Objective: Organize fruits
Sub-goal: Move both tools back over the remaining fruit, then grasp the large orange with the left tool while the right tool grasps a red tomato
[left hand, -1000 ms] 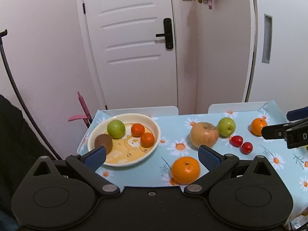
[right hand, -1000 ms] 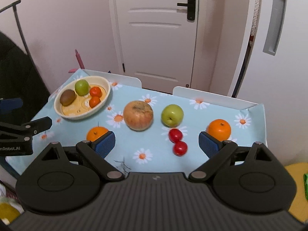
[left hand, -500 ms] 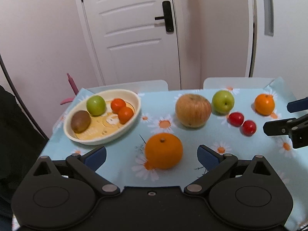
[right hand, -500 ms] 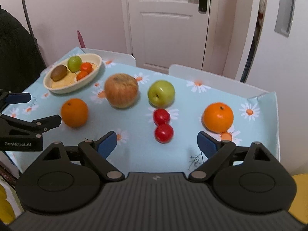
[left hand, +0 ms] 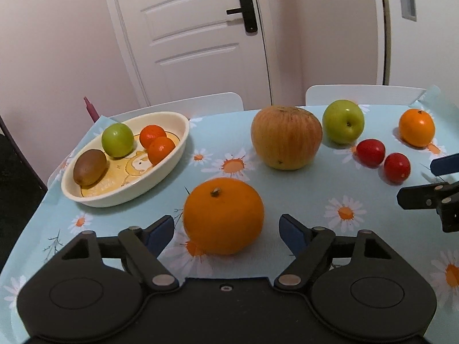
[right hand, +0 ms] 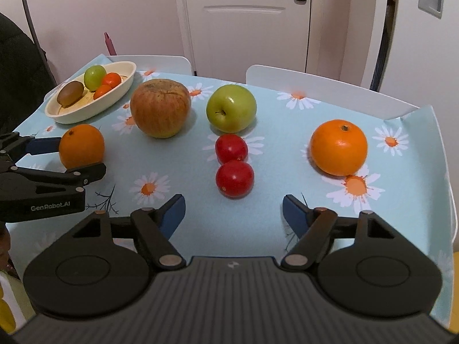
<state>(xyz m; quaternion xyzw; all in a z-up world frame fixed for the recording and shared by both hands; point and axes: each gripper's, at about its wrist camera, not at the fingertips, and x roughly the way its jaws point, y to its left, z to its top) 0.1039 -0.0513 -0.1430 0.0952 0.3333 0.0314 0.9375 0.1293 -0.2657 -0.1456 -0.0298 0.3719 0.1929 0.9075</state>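
The left gripper (left hand: 226, 229) is low over the table, and its jaws are closing with the big round orange (left hand: 223, 215) between the two blue pads. The pads do not press on the fruit; a small gap shows on each side, so this orange rests free on the light-blue tablecloth with daisy print (left hand: 315, 195). In the right wrist view the same orange (right hand: 81, 146) sits between the black fingers of the left gripper (right hand: 61, 157).

The right gripper (right hand: 233, 215) is also closing its jaws. Just in front of its pads lies the nearer small red fruit (right hand: 234, 179) — it is ahead of the fingertips, not between them, as far as this view lets me judge. It touches a second small red fruit (right hand: 231, 148) behind it.

To the right, well apart, stands a second round orange (right hand: 338, 146). Further back are a green apple (right hand: 231, 107) and a large yellow-red striped apple (right hand: 160, 107), close beside each other.

At the far left corner rests a cream oval ceramic dish (left hand: 172, 160). It holds a brown kiwi (left hand: 89, 167), a small green apple (left hand: 117, 140) and two small tangerines (left hand: 157, 143) — these two touch each other.

Behind the table are two white chair backs (right hand: 324, 86) and a white panelled door (left hand: 195, 37).
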